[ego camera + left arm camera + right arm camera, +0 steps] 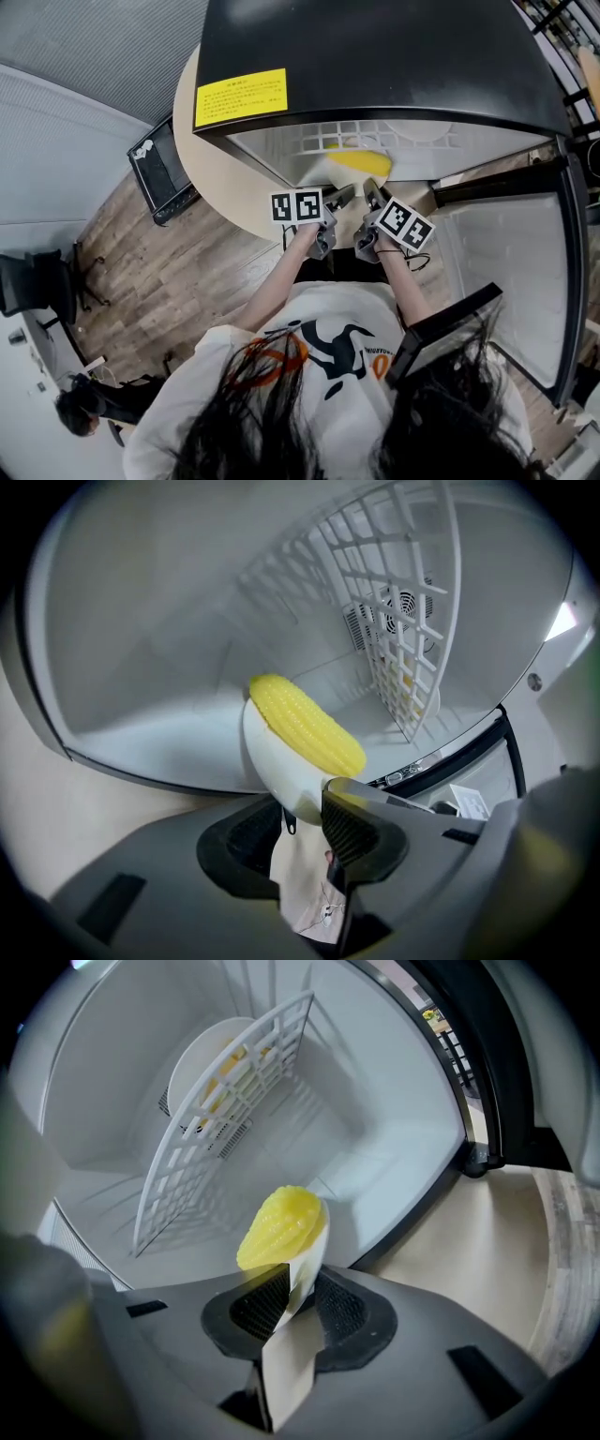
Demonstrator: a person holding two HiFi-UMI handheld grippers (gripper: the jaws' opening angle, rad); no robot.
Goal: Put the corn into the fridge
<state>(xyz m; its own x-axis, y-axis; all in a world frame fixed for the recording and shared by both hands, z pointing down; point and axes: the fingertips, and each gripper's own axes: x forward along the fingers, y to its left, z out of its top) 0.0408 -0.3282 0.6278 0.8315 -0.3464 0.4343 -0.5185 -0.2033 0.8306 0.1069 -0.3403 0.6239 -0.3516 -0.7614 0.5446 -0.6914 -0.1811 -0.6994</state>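
1. Corn [305, 726]: lies on a white plate [274, 761], just inside the open fridge [375, 47], in front of the white wire rack [403, 621].
2. L gripper [300, 822]: released. Jaws stand apart w/ the plate's near rim between them; there is a gap on the left pad's side.
3. R gripper [295, 1302]: clenched on the plate's edge, ribbed pads pressing both faces, plate seen edge-on.
4. Both grippers sit side by side at the fridge mouth, pointing in & slightly down.
5. Fridge: black top w/ yellow label [241, 97], stands on a round beige table [225, 178]; door [516, 262] swung open at right.
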